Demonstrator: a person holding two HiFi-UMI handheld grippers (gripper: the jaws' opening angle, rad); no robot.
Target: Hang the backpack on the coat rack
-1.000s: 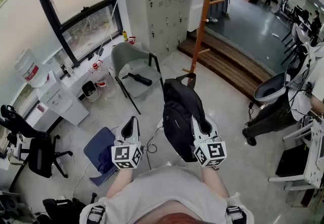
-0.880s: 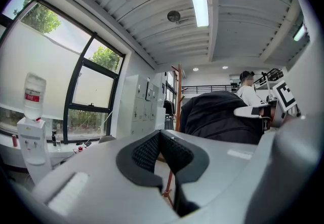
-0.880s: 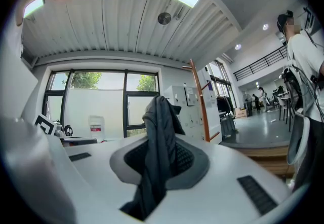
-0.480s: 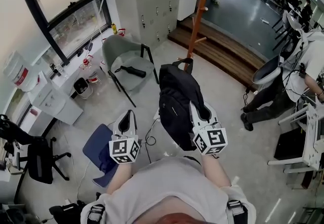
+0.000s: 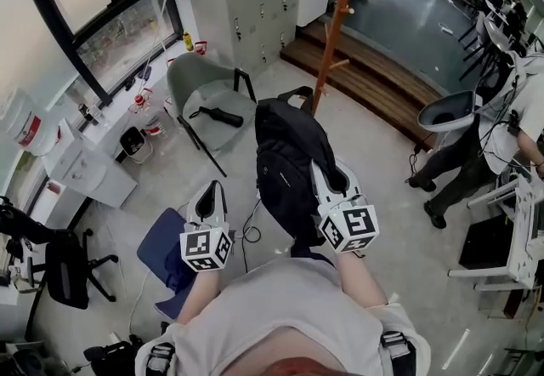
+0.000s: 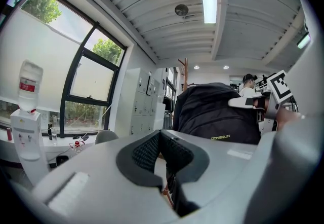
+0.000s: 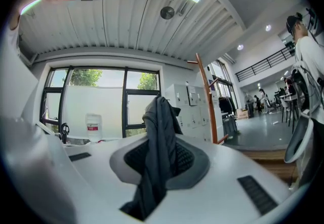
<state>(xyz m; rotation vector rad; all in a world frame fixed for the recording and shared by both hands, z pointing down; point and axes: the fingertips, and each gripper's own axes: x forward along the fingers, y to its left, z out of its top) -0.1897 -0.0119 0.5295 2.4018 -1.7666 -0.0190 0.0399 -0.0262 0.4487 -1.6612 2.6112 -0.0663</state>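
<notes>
The right hand-held gripper (image 5: 325, 177) pinches the soft black backpack (image 5: 285, 163) by its strap (image 7: 159, 152) near the thin wooden coat rack (image 5: 332, 30); the left hand-held gripper (image 5: 210, 190) is closed, empty.

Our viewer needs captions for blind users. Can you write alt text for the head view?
Seen from above, the right tongs hold a black backpack by a strap, with an orange coat rack standing just beyond it. The left tongs are alongside, shut and empty, and a grey chair stands further left.
</notes>
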